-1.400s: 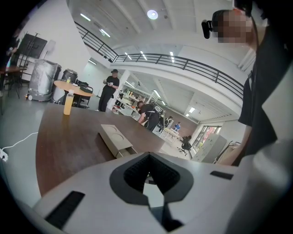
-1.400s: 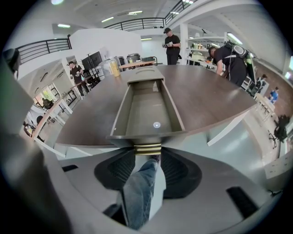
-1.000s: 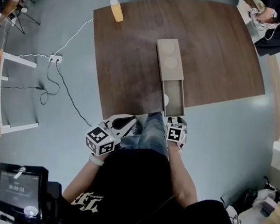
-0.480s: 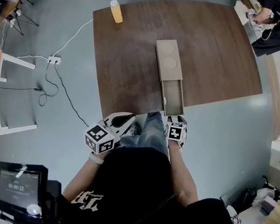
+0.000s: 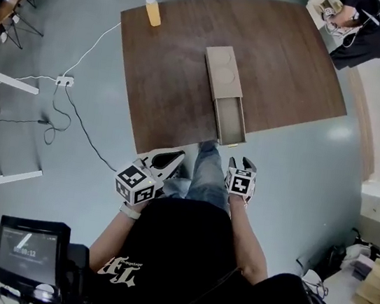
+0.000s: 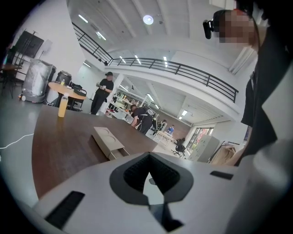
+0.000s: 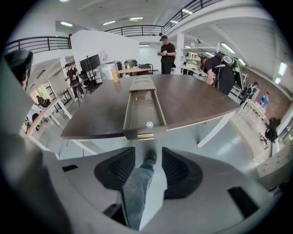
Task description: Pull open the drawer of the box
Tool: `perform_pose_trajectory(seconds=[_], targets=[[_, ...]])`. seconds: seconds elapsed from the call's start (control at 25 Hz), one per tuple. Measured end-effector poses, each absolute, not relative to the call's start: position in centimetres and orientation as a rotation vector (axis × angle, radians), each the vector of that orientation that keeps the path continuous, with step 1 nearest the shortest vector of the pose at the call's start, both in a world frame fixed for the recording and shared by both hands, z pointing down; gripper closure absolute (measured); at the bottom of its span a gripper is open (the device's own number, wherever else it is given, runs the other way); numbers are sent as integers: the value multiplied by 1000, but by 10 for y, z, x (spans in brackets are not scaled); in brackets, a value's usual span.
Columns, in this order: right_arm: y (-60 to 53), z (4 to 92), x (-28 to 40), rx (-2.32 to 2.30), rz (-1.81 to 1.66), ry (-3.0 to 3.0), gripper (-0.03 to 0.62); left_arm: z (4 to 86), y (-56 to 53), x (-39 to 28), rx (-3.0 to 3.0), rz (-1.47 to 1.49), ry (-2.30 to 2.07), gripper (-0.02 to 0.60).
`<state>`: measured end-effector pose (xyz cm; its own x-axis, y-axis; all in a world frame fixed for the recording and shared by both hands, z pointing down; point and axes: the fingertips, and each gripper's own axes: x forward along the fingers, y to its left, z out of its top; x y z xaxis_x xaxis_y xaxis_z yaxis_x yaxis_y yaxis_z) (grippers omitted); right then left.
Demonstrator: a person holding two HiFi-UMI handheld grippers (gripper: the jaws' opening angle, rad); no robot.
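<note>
A long tan box (image 5: 223,71) lies on the brown table (image 5: 166,73), with its drawer (image 5: 228,122) pulled out to the table's front edge. In the right gripper view the drawer (image 7: 143,109) shows a gold handle (image 7: 145,136) and a small white round thing (image 7: 149,124) inside. My right gripper (image 5: 243,163) hangs open just off that edge, a short gap from the handle, with nothing between its jaws (image 7: 149,169). My left gripper (image 5: 173,156) is shut and empty, left of the person's leg, off the table. Its view (image 6: 149,160) catches the box (image 6: 107,140) from the side.
An orange bottle (image 5: 152,11) stands at the table's far left corner. A power strip with cables (image 5: 64,81) lies on the floor to the left. A monitor (image 5: 30,253) sits at lower left. People stand beyond the table's far side (image 7: 167,52).
My right gripper has drawn back from the drawer's front toward the person's body, leaving a gap. The drawer stays out. The left gripper has hardly moved.
</note>
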<state>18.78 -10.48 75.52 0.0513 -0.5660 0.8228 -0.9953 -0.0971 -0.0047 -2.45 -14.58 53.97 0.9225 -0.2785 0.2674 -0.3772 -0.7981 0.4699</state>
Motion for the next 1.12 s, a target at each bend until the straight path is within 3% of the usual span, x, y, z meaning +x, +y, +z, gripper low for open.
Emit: perform_pose_trajectory(seconds=[0.32, 0.52, 0.68, 0.88, 1.12], targets=[[-75, 712, 191, 1805, 870, -1665, 440, 537, -109, -10, 2566, 216, -464, 581], [-84, 690, 175, 1804, 827, -1755, 606, 531, -113, -12, 2591, 196, -468, 581], [-53, 665, 164, 1738, 789, -1899, 606, 521, -75, -2, 2612, 184, -478, 581], [10, 631, 143, 1558, 490, -1949, 606, 521, -4, 8, 2599, 197, -477, 581], [94, 611, 134, 1537, 458, -2036, 606, 524, 88, 20, 2610, 224, -456, 581]])
